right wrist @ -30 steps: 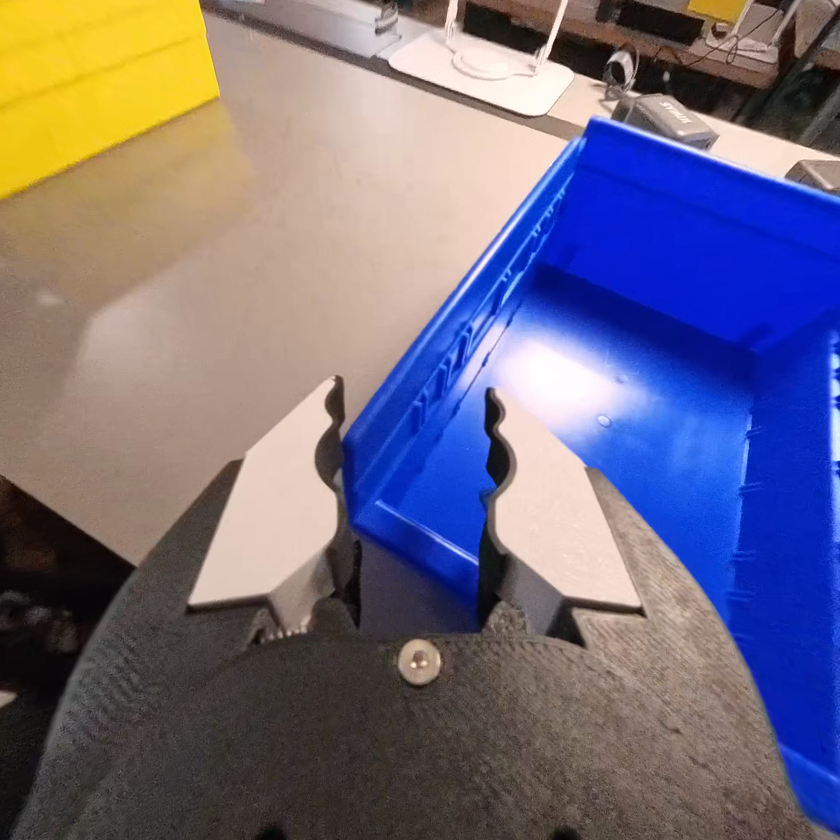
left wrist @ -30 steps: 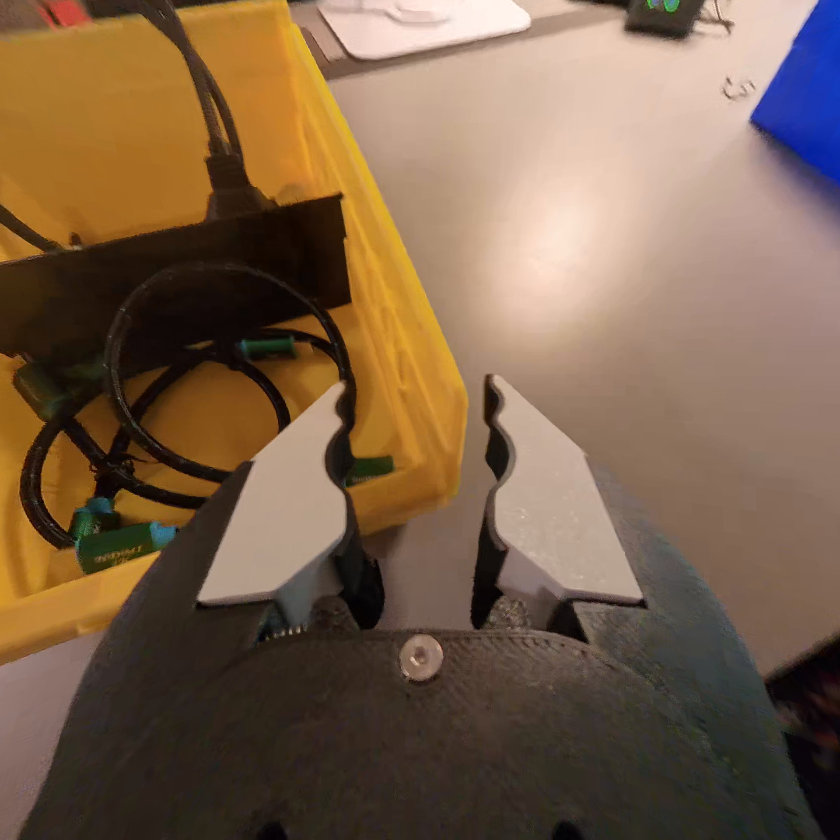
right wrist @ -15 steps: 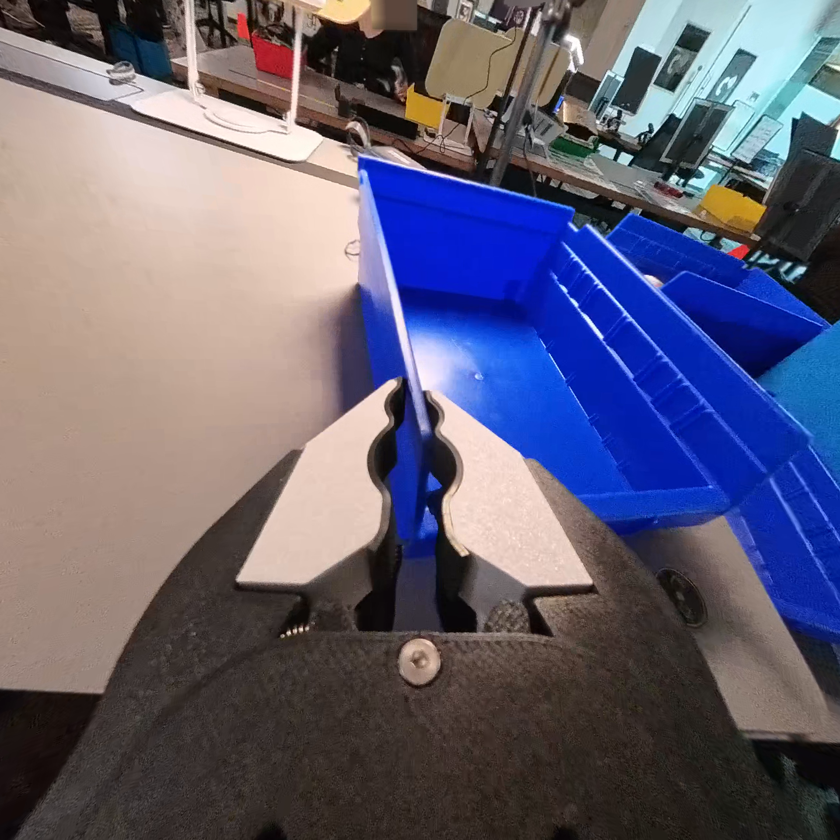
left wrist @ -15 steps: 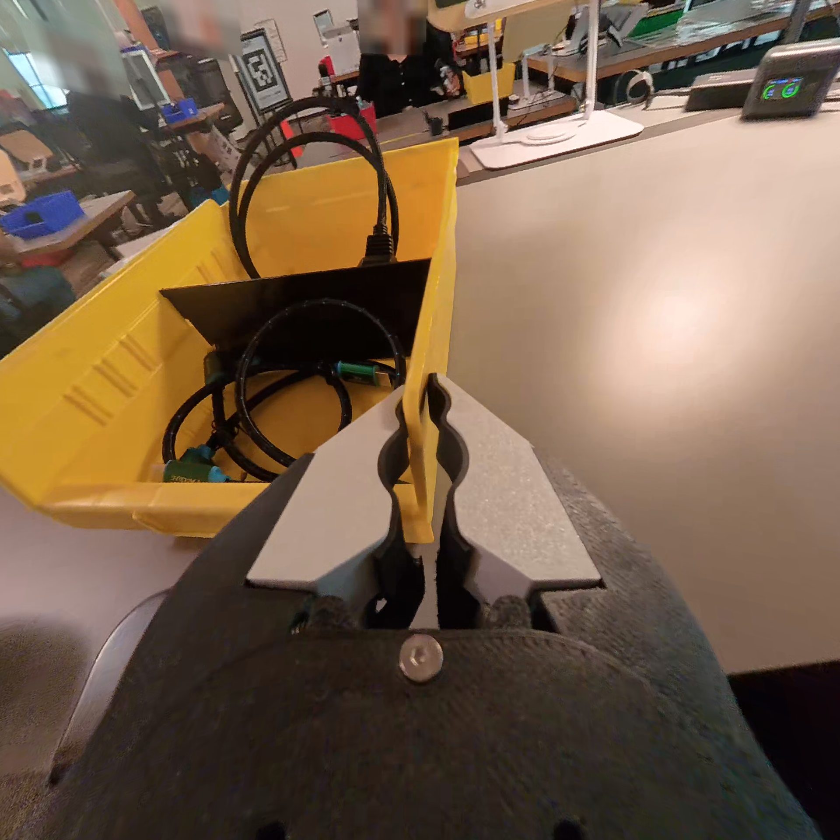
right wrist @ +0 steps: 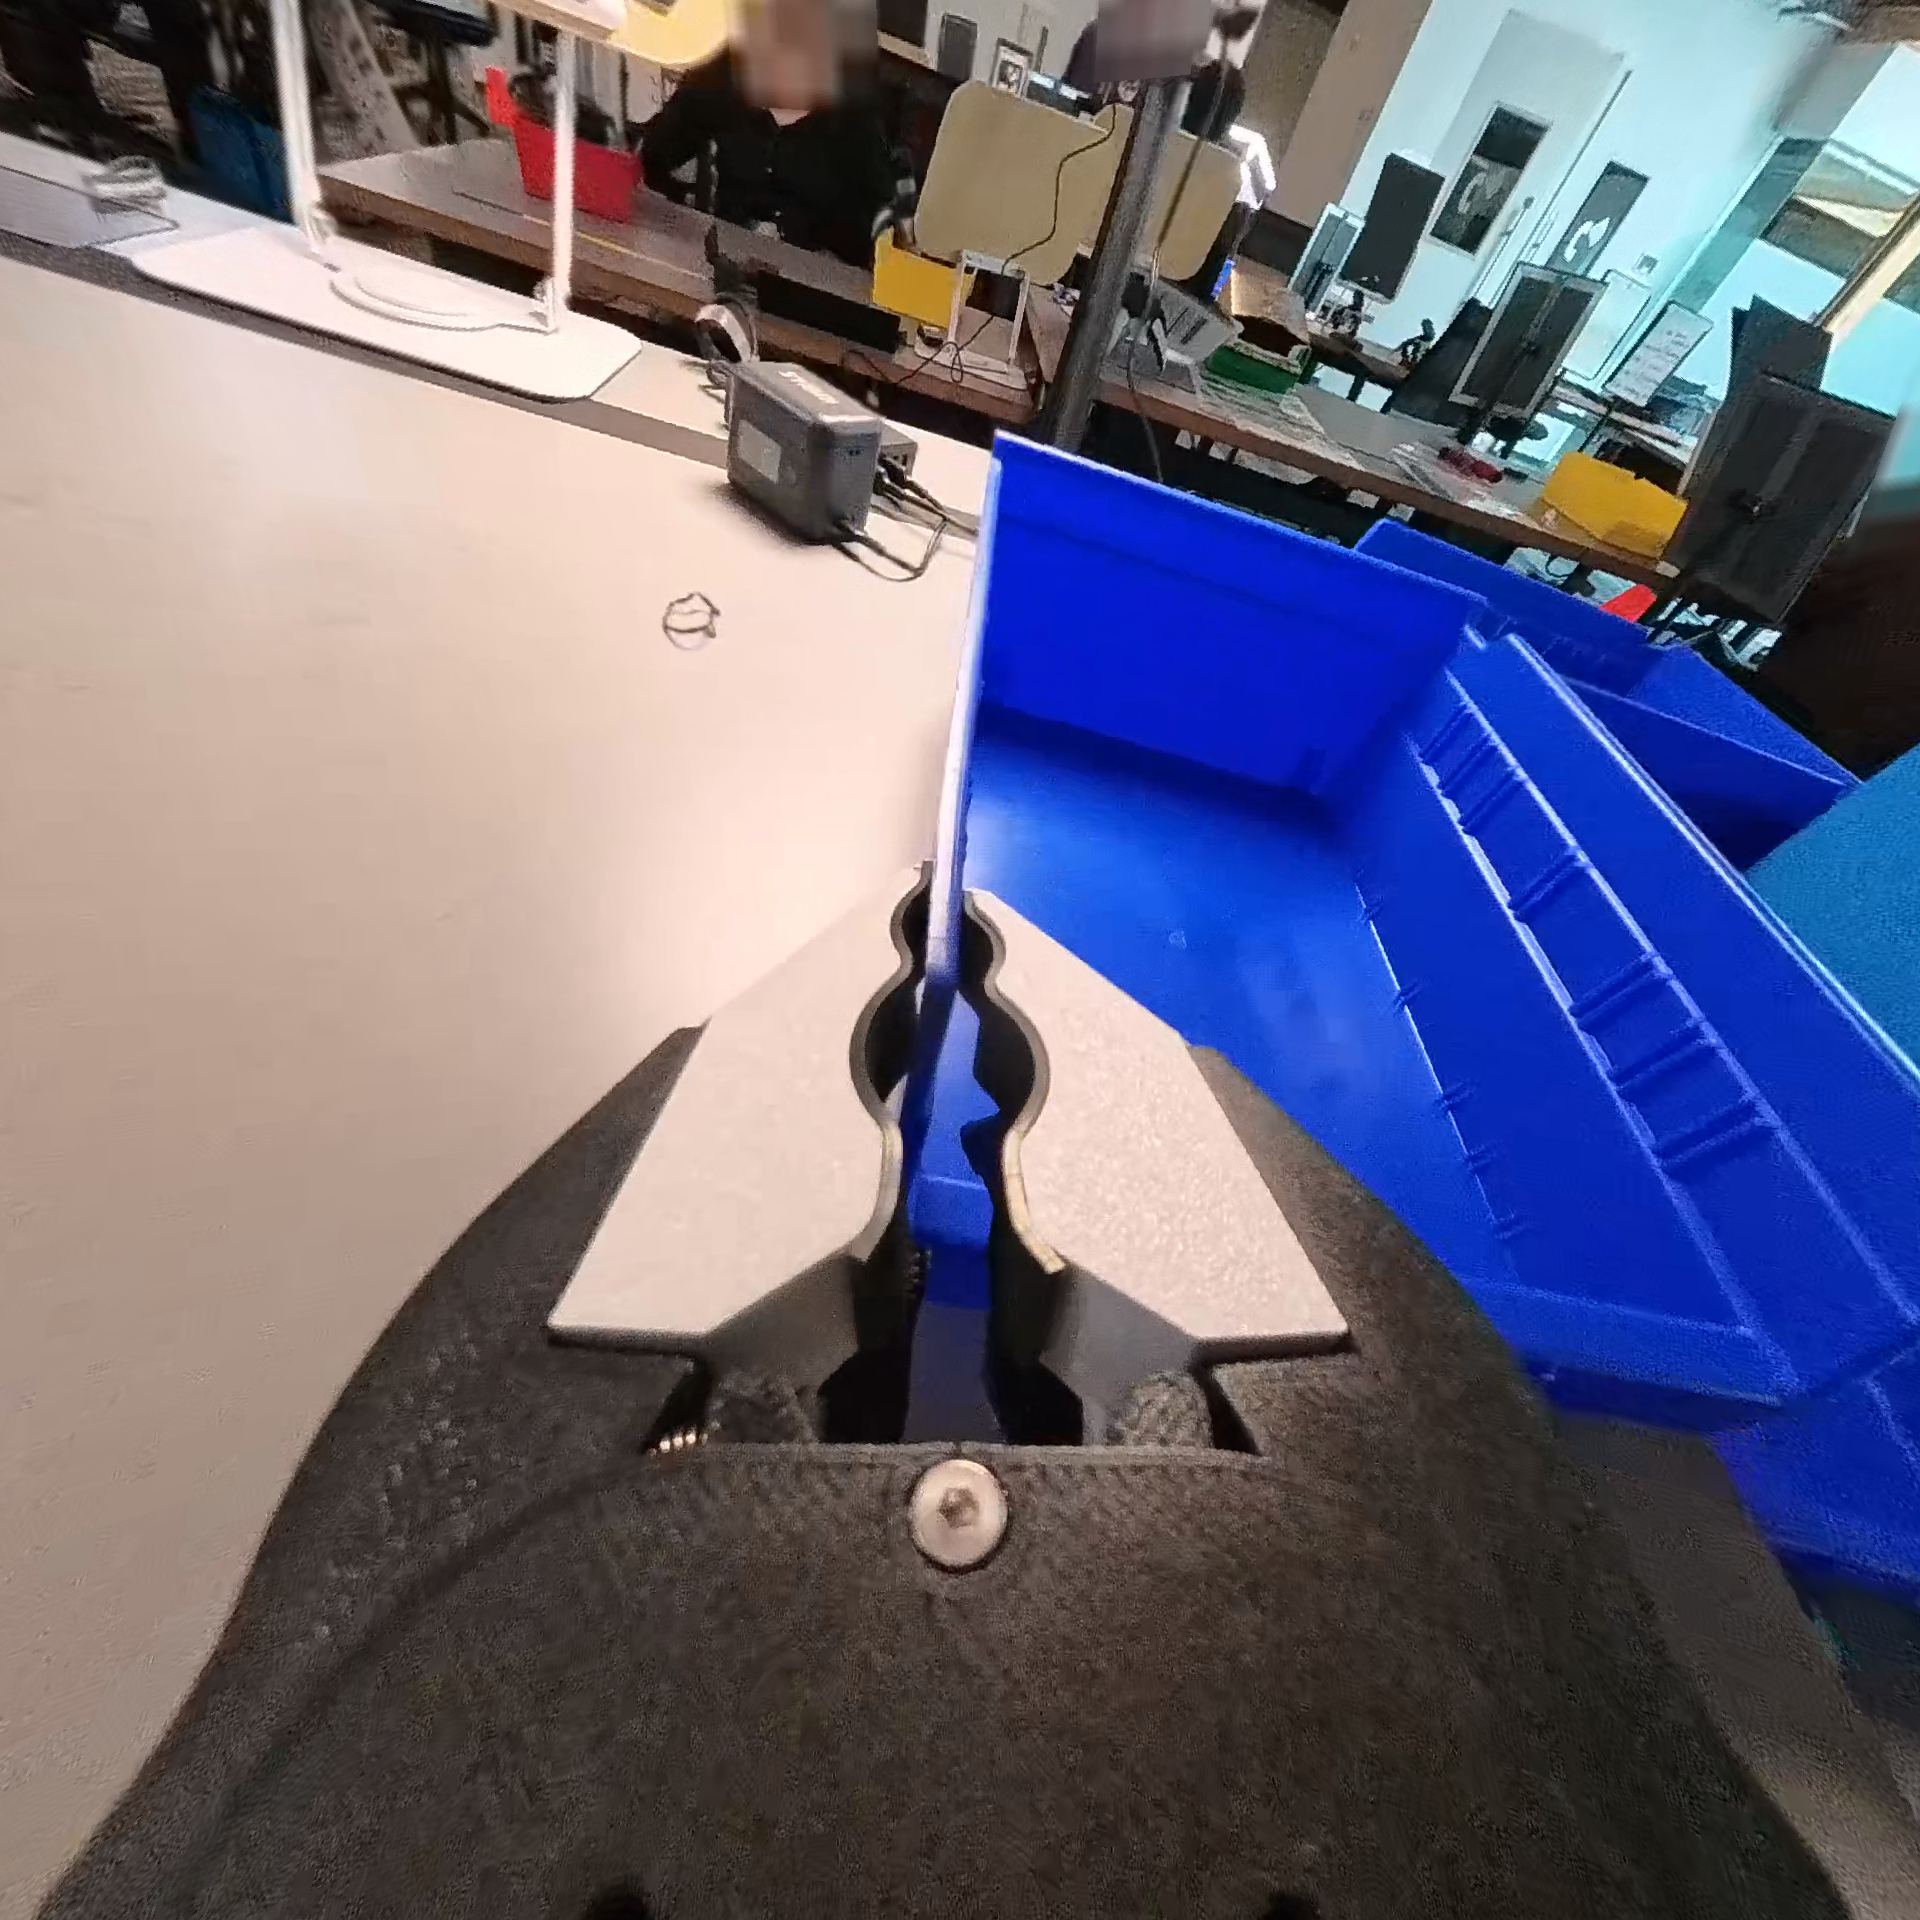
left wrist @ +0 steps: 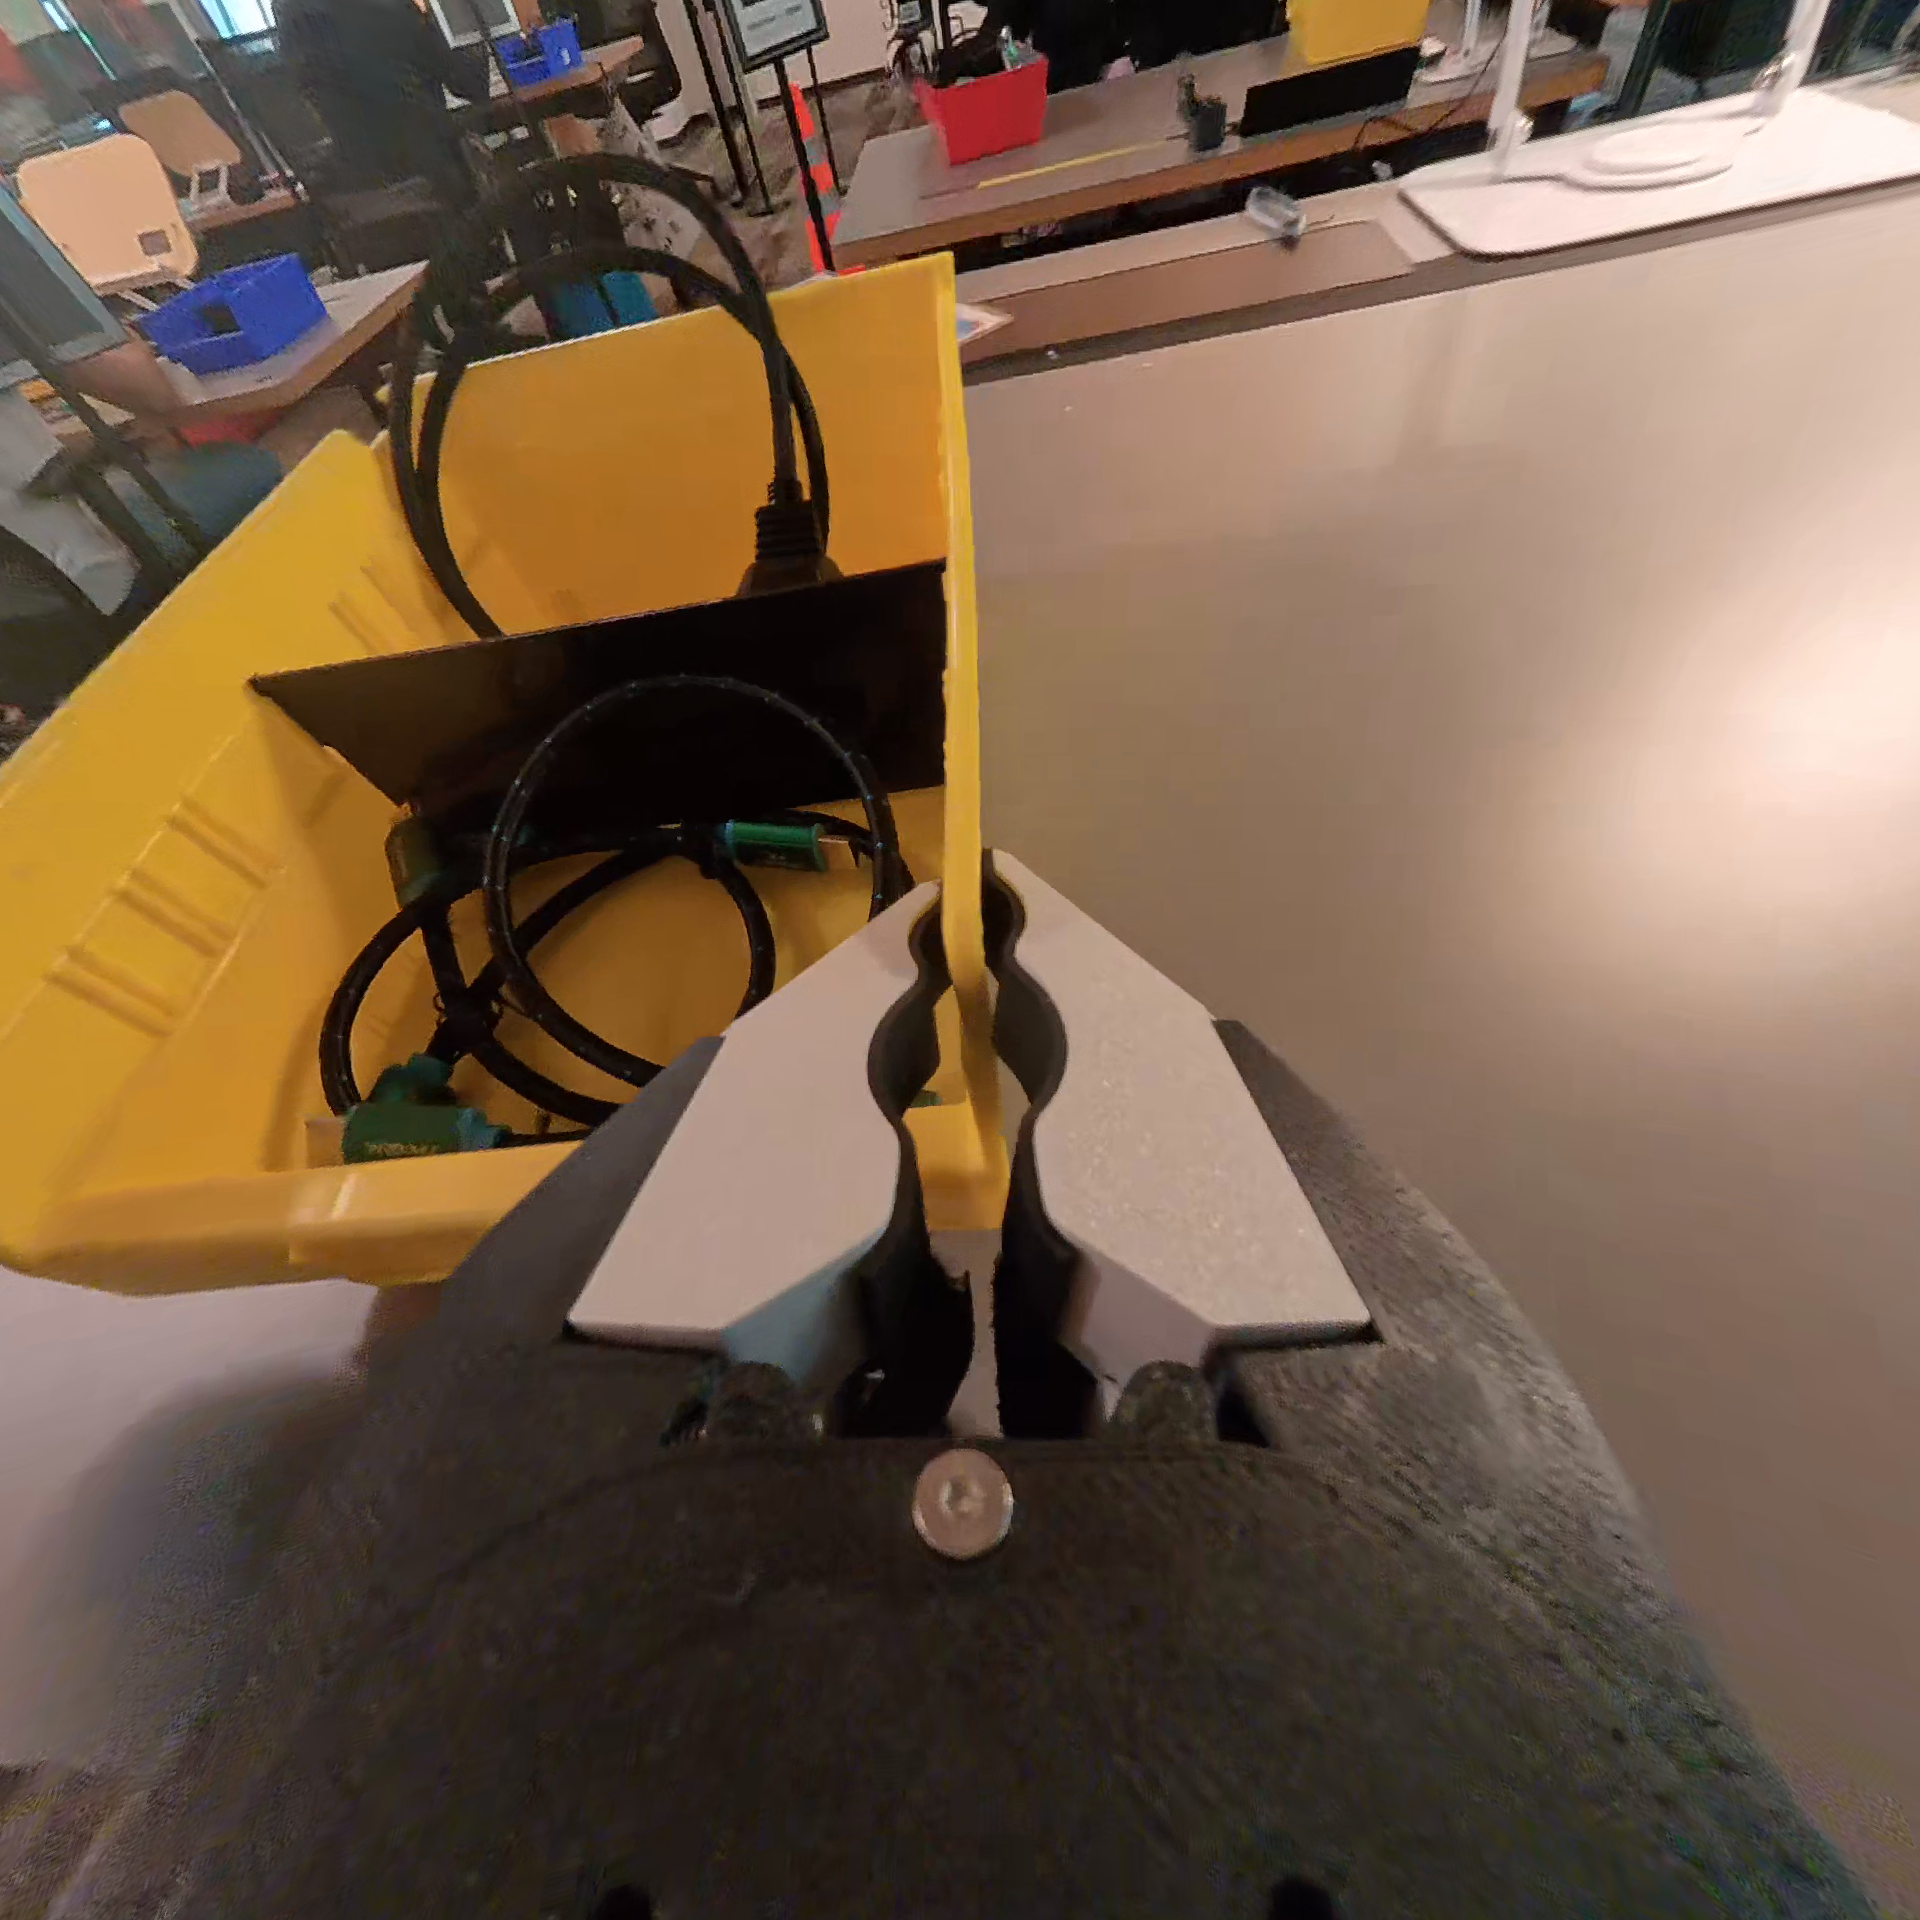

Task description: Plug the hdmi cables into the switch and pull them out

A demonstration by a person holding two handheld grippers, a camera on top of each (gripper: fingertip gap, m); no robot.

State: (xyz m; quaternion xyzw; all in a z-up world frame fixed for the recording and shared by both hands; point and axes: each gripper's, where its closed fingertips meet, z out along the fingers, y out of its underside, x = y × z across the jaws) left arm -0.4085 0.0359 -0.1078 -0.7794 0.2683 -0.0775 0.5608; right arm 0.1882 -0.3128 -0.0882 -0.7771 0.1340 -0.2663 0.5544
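Now the left tongs (left wrist: pixel 966 914) are nearly closed, clamped on the right side wall of the yellow bin (left wrist: pixel 582 478). Inside it, at their 10 o'clock, coiled black hdmi cables (left wrist: pixel 582 935) with green plugs lie before a black divider (left wrist: pixel 665 675). Likewise the right tongs (right wrist: pixel 943 894) pinch the left wall of the blue bin (right wrist: pixel 1226 665), which sits on the grey bench (right wrist: pixel 364 748).

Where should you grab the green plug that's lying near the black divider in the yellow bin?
Probably by the green plug's flat body, coming from above. It lies on its side on the yellow bin's floor, with black cable loops around it, so sideways approaches look crowded.
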